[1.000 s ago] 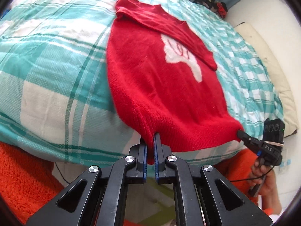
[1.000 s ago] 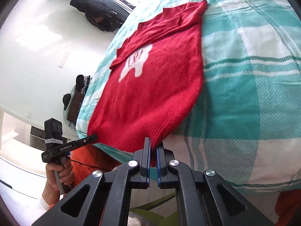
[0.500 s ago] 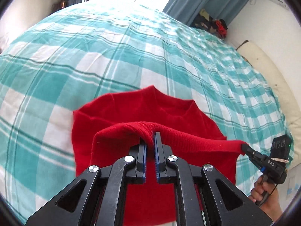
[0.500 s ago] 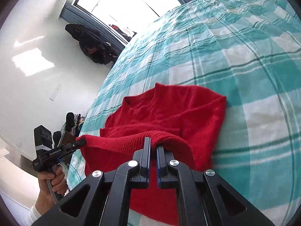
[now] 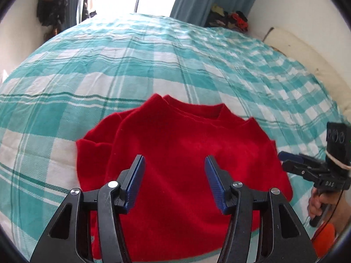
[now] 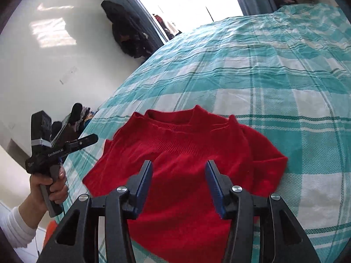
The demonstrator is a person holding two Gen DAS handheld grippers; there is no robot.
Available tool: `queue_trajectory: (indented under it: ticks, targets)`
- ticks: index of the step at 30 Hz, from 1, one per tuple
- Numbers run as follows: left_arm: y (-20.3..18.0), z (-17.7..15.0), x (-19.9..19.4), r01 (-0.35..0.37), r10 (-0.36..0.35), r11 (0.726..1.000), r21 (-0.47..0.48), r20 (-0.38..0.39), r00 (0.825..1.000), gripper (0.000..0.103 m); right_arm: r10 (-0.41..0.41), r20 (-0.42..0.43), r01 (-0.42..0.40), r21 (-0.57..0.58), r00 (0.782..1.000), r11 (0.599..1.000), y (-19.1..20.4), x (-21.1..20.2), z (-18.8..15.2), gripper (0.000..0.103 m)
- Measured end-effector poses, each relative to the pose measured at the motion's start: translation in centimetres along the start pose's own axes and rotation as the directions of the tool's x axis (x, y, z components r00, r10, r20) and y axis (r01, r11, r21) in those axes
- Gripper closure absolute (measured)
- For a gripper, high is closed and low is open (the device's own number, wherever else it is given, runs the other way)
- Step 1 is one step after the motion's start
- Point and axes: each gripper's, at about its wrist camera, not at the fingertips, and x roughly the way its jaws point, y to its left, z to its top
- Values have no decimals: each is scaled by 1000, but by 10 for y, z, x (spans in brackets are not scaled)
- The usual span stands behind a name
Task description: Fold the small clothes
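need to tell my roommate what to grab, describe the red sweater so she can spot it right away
Look at the big bed with the teal and white checked cover. Near its front edge lies the red sweater, folded, neckline toward the window. It is the only solid red knit on the bed.

A small red knitted sweater (image 5: 186,153) is lying folded in half on the bed, its ribbed hem brought up to the neckline. The collar is pointing toward the window, and a tucked sleeve is peeking out along one side edge.
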Motion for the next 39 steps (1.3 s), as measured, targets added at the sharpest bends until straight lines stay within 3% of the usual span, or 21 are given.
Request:
queue_trajectory:
  ticks: [2,4,5,6,11,13,15,19,20,21,22,23,25,27,29,30,31,32,33,37,39]
  targets:
    - [8,-20,26,-135,137,990,30,-101,985,43,-36,-81,29,-87,996,996,7,16,-20,57]
    - [35,-36,26,-106,97,992,-72,-126,987,44,-178,-174,164,-90,969,982,-16,30,-43,63]
    - [42,-38,16,-96,84,989,-113,-110,990,46,-199,-190,196,-37,961,980,-34,27,-51,83]
    - [44,-38,6,-101,88,987,-126,-102,991,46,-185,-167,191,23,968,981,-47,16,-54,92]
    - [33,4,-3,-110,110,992,-64,-6,994,31,-209,-89,210,3,974,978,-45,-21,-35,90]
    - [33,29,13,-127,128,990,-55,8,992,29,-219,-69,218,-20,973,976,-40,-16,-14,79]
    - [35,52,39,-115,114,993,-33,-34,993,24,-253,-41,252,-40,967,967,-38,-6,4,34]
    - [25,74,80,-194,203,976,101,-87,975,26,-308,-67,304,-70,949,950,-45,35,37,34]
    - [25,76,86,-200,212,972,121,-92,973,53,-316,-84,310,-77,945,948,-49,45,42,43]
    - [28,77,91,-177,190,977,122,-107,976,85,-314,-107,307,-83,943,948,-52,56,47,72]
    - [34,79,94,-153,164,984,90,-131,978,100,-315,-141,304,-96,939,948,-55,66,49,95]
    - [41,81,88,-161,165,986,49,-96,982,101,-346,-150,331,-116,926,936,-55,71,52,98]
    - [60,82,84,-180,177,983,-37,-63,982,101,-359,-80,350,-110,930,930,-53,66,60,98]
    - [76,79,92,-210,201,971,-111,-86,976,99,-373,-44,370,-69,927,927,-58,64,65,98]
    - [82,73,101,-227,210,964,-137,-124,970,89,-396,-75,395,-29,915,918,-70,76,66,93]
    - [81,72,100,-229,212,963,-139,-126,969,89,-399,-117,401,-9,909,916,-78,84,65,74]
    - [80,71,94,-234,217,962,-144,-124,968,73,-410,-144,415,7,901,910,-83,89,63,63]
    - [79,71,86,-235,218,960,-149,-122,968,47,-419,-135,425,19,898,905,-84,86,62,49]
    - [78,70,74,-234,220,960,-154,-98,970,40,-422,-108,427,30,900,904,-83,77,61,49]
    - [68,52,8,-264,272,956,-125,44,961,38,-391,14,391,6,920,920,-57,20,53,49]
    - [53,29,-23,-218,228,971,-95,100,969,38,-319,54,322,-74,946,944,-31,-8,39,49]
